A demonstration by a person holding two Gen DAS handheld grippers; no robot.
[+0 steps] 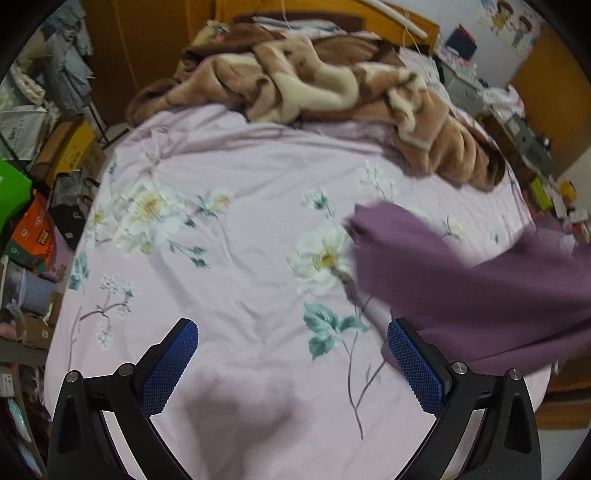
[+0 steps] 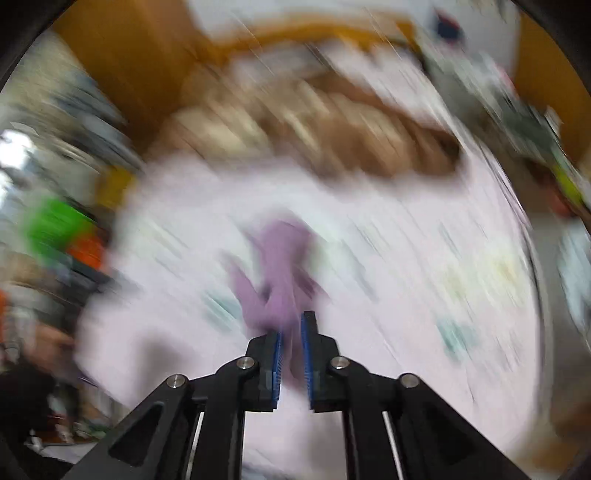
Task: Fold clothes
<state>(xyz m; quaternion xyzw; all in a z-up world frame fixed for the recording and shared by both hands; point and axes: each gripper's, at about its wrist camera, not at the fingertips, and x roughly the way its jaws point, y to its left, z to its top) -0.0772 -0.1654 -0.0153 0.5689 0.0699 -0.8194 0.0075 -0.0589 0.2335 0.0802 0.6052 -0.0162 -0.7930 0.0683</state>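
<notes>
A purple garment (image 1: 461, 277) hangs in the air at the right of the left wrist view, over the pink flowered bedsheet (image 1: 240, 221). My left gripper (image 1: 291, 332) is open and empty above the sheet, its right finger (image 1: 413, 365) just beside the garment's lower edge. In the blurred right wrist view my right gripper (image 2: 291, 328) is shut on the purple garment (image 2: 280, 266), which trails forward from the blue pads over the bedsheet (image 2: 406, 258).
A crumpled brown and cream blanket (image 1: 332, 85) lies across the far part of the bed. Boxes and bags (image 1: 44, 184) crowd the floor on the left. Shelves and clutter (image 1: 517, 122) stand on the right. A wooden headboard (image 1: 332, 14) is at the back.
</notes>
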